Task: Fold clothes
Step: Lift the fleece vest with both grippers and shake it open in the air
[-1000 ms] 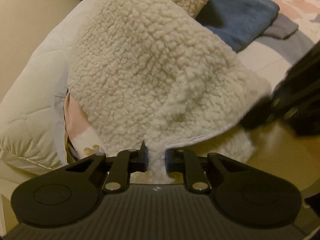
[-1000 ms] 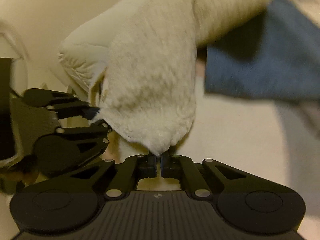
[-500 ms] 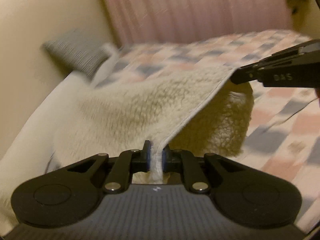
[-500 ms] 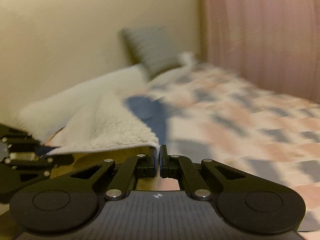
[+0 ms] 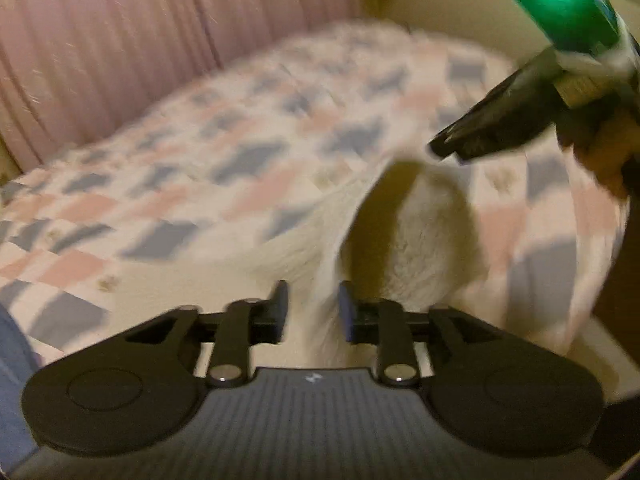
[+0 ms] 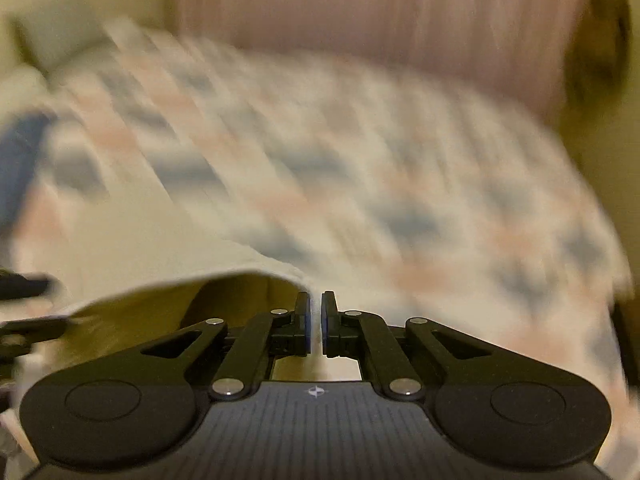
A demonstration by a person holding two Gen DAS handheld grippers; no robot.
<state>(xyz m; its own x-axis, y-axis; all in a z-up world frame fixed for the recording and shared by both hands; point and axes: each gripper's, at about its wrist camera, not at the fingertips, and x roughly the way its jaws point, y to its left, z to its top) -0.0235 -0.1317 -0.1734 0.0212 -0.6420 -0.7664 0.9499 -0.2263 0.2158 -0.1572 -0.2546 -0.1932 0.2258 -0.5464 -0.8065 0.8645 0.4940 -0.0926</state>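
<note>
Left wrist view, and everything is smeared with motion. At nine o'clock lies the quilted bedspread with pink and grey-blue patches (image 5: 168,184), backed at twelve by the ribbed pink curtain (image 5: 160,28). At six o'clock the left gripper (image 5: 312,312) has just been opening: its jaws stand clearly apart, and the cream sherpa fleece garment (image 5: 416,240) runs loosely through the gap, seemingly no longer pinched. The fleece billows up towards two o'clock, where the right gripper (image 5: 444,148) hangs just above its raised fold.

In the right wrist view, a dark blue cloth (image 6: 20,152) peeks in at nine o'clock. The fleece edge arches from eight o'clock to the centre, ending beside the right gripper's left finger. Those jaws have just been parting too; a narrow slit shows between them, and whether any fabric sits inside I cannot tell.

The danger, as I judge it: both holds are loosening in a fast swing, so the garment may drop crumpled instead of flat, or a corner may snag on a pad and drag the fold askew.
</note>
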